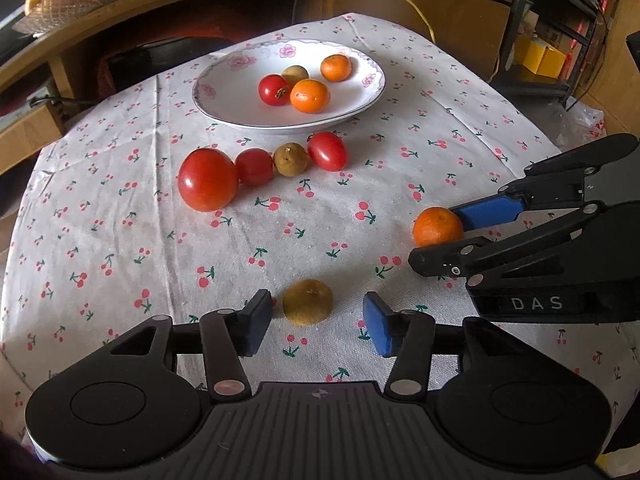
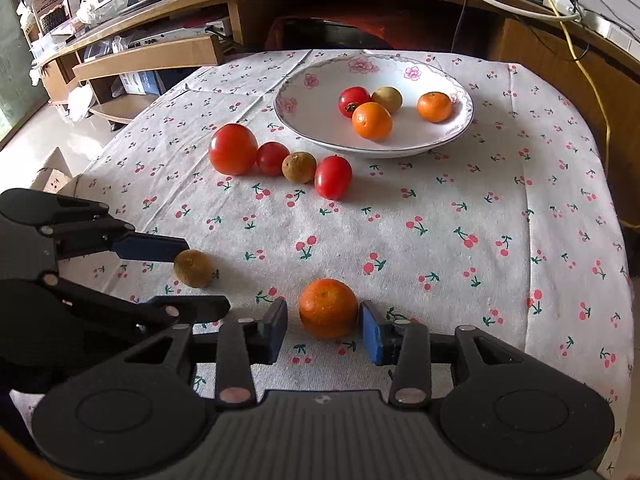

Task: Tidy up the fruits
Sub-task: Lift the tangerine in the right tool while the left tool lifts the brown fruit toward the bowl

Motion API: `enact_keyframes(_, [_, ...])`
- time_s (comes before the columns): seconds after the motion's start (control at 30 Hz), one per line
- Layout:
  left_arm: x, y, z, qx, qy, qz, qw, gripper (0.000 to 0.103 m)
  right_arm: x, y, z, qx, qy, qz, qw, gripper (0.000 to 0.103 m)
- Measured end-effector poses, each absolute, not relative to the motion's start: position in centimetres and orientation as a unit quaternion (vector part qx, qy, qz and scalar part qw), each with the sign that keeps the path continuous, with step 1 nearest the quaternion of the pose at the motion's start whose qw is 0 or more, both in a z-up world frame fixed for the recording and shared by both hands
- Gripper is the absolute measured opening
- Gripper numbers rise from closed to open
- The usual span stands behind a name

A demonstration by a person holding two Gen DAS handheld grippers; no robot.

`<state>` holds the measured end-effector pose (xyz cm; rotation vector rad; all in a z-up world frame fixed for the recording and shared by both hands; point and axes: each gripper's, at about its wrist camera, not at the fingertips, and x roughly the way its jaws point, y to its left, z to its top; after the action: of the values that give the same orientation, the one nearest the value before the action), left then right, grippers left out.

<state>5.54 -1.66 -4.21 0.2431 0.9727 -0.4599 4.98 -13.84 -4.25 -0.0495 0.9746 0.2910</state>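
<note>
1. Table under a cherry-print cloth [image 2: 440, 240]
2. Plate [image 2: 304, 120] at 12 o'clock
3. 4 fruits in a row [image 2: 280, 158] at 10 o'clock
4. Mandarin [image 2: 328, 308] and brown fruit [image 2: 193, 269] at 6 o'clock

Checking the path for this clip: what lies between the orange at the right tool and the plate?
In the right wrist view, only bare cherry-print cloth lies between the orange and the plate; the tomato row sits left of that line.

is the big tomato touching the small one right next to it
Touching. In the left wrist view the big tomato and the small tomato meet with no tablecloth showing between them; the right wrist view agrees.
</note>
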Motion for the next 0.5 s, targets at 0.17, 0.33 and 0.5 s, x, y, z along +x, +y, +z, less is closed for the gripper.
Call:
enact_keyframes(0.17, [5.5, -1.6, -4.1, 0.111, 0.464, -0.206, 0.854, 0.058, 5.1, -14.2, -4.3, -0.016, 0.469, 0.139, 0.872, 0.043])
enact_keyframes(0.33, [5.9, -1.7, -4.0, 0.105, 0.471, -0.202, 0.852, 0.048, 5.0, -13.8, -4.1, -0.023, 0.472, 0.139, 0.870, 0.036])
enact_keyframes(0.5, [6.0, -2.2, -3.8, 0.105, 0.474, -0.209, 0.849, 0.036, 4.8, -12.9, -3.6, -0.038, 0.466, 0.144, 0.872, 0.033])
